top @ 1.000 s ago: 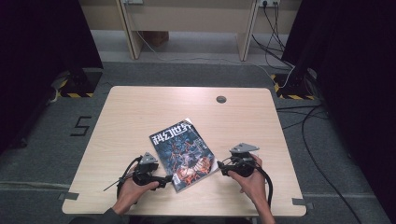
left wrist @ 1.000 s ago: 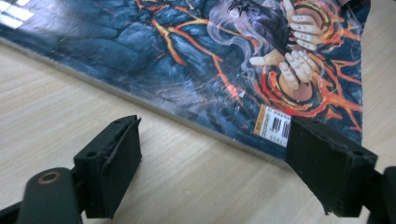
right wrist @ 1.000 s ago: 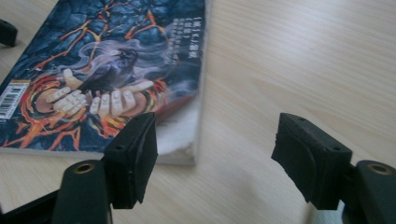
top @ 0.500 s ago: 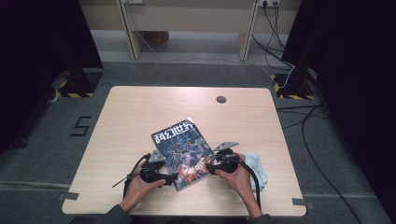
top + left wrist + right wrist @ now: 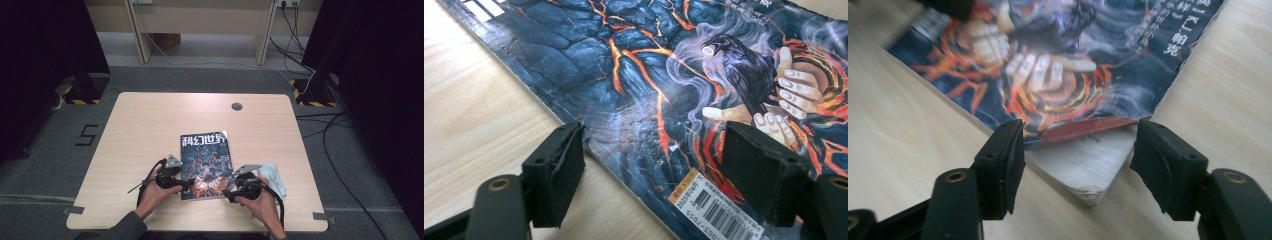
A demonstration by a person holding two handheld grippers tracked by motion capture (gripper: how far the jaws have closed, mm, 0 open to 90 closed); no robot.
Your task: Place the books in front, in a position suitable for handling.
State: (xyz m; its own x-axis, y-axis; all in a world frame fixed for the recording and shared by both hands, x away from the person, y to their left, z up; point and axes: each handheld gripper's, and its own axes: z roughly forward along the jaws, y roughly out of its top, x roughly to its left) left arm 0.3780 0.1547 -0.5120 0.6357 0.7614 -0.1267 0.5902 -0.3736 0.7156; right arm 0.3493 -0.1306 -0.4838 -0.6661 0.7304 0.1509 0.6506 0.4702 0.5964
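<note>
A magazine (image 5: 206, 165) with a dark blue and orange cover lies flat on the wooden table (image 5: 150, 130), near the front edge. My left gripper (image 5: 184, 184) is at its near left corner. In the left gripper view the open left gripper (image 5: 654, 150) straddles the magazine (image 5: 639, 75) spine, one pad on the table and one over the cover; its jaws have just been closing. My right gripper (image 5: 229, 193) is at the near right corner. The right gripper (image 5: 1078, 145) stands open around that corner of the magazine (image 5: 1073, 65), where the cover curls up off white pages; its jaws have also just been closing.
A crumpled white cloth (image 5: 272, 177) lies on the table just right of the right hand. A round cable hole (image 5: 237, 106) sits near the far edge. Cables trail from both grippers toward the front edge.
Both hands have moved in to the magazine's near corners, the right one leftward off the white cloth. The magazine now lies straighter on the table. Both pairs of jaws have narrowed.
</note>
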